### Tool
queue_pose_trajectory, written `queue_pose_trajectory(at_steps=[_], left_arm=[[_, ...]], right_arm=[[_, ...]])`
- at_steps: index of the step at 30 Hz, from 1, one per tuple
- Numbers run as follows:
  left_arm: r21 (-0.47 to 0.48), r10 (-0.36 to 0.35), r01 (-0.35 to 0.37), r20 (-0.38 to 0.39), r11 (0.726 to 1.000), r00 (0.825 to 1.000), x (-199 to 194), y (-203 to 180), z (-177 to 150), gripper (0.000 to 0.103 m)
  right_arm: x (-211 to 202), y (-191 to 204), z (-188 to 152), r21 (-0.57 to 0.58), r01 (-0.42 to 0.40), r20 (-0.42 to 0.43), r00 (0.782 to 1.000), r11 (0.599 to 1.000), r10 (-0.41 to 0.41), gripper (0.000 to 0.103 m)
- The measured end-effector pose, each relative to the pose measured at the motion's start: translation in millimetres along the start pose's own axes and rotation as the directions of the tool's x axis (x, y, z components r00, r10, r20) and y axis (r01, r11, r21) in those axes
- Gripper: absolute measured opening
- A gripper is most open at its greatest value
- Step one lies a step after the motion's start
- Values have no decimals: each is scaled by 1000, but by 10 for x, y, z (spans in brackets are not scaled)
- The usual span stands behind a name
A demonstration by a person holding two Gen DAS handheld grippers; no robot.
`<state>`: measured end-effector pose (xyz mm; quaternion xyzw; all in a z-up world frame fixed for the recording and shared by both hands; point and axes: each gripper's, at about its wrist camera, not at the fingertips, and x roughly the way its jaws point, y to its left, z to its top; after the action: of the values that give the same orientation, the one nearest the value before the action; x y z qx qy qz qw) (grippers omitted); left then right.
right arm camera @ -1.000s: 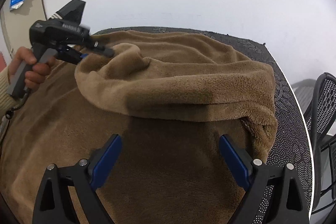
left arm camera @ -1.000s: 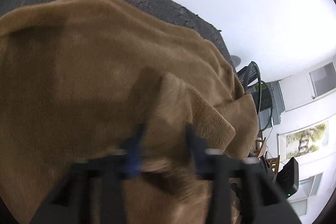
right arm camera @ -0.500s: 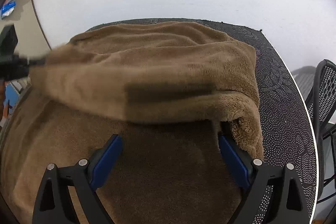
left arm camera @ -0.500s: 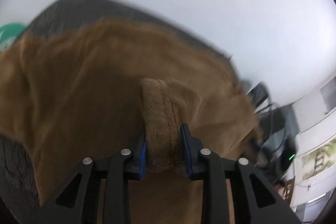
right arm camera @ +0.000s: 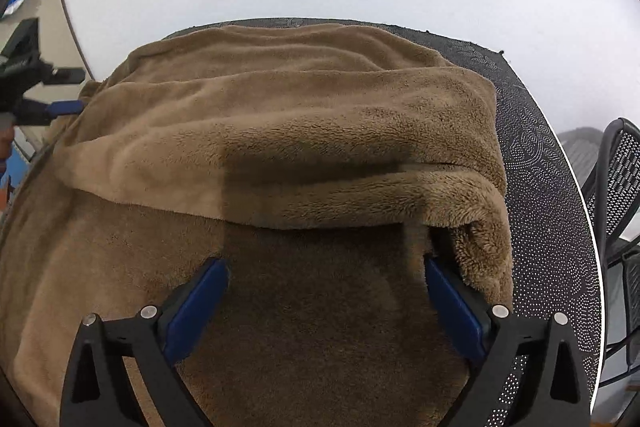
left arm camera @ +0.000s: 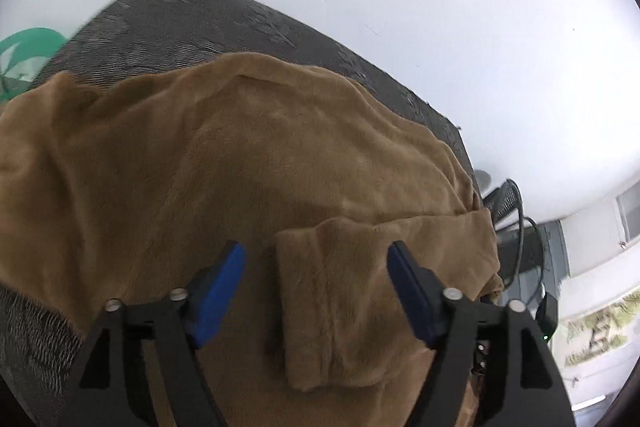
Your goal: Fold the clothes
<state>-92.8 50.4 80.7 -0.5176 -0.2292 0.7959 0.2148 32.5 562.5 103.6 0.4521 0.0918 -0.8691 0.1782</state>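
Observation:
A brown fleece garment [left arm camera: 248, 163] lies spread on a dark patterned table. In the right wrist view the garment [right arm camera: 304, 131] has its far part folded forward over the near part, with a thick rolled edge at the right. My left gripper [left arm camera: 316, 267] is open, its blue pads on either side of a loose folded flap [left arm camera: 336, 307] without gripping it. It also shows at the far left of the right wrist view [right arm camera: 60, 91], open beside the garment's left edge. My right gripper [right arm camera: 324, 287] is open and empty over the near layer of fleece.
The dark dotted table [right arm camera: 548, 211] shows bare along the right and the table's far edge [left arm camera: 200, 23]. A black mesh chair [right arm camera: 616, 179] stands off the table's right side. A white wall is behind. A green object [left arm camera: 24, 51] sits at the far left.
My left gripper was shut on the fleece flap and pulled it leftward; it has since opened and let the flap drop. The fold now lies flat. My right gripper stayed open.

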Motion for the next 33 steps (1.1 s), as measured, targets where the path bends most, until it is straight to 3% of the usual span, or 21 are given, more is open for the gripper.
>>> queue_pose_trajectory(at_steps=[5, 10, 11, 12, 14, 17, 19, 21, 24, 30, 33], left_arm=[[137, -10, 23, -88, 990, 996, 391, -143, 92, 79], [317, 57, -35, -62, 948, 996, 520, -274, -76, 79], [333, 66, -41, -63, 942, 996, 513, -317, -112, 69], [337, 57, -29, -74, 941, 996, 505, -355, -139, 36], [327, 16, 10, -78, 945, 997, 410, -439, -147, 32], [331, -79, 59, 48, 942, 996, 3, -630, -44, 32], [333, -160, 103, 149, 937, 976, -344, -743, 45, 32], [331, -224, 135, 248, 934, 942, -713, -809, 116, 32], [324, -269, 172, 284, 930, 920, -985, -801, 136, 32], [251, -207, 164, 157, 954, 966, -724, -474, -136, 32], [214, -261, 238, 91, 948, 961, -697, -272, -391, 32]], right_arm=[[-8, -4, -3, 2, -5, 2, 1000, 1000, 5, 101], [-25, -10, -10, 6, -13, 4, 1000, 1000, 13, 101], [-27, -9, -12, 6, -14, 4, 1000, 1000, 14, 101], [-26, -8, -10, 5, -13, 3, 1000, 1000, 13, 101], [-27, 0, -6, 3, -11, 2, 1000, 1000, 11, 101], [-27, -7, -3, 1, -10, 1, 1000, 1000, 10, 101], [-25, -14, -2, 1, -10, 1, 1000, 1000, 10, 101], [-22, -17, 0, -1, -9, 0, 1000, 1000, 9, 101], [-15, -9, 1, -7, -2, -4, 1000, 1000, 2, 101], [-8, -9, 5, -10, 1, -7, 1000, 1000, -1, 102], [-6, -15, 7, -10, 2, -8, 1000, 1000, -2, 102]])
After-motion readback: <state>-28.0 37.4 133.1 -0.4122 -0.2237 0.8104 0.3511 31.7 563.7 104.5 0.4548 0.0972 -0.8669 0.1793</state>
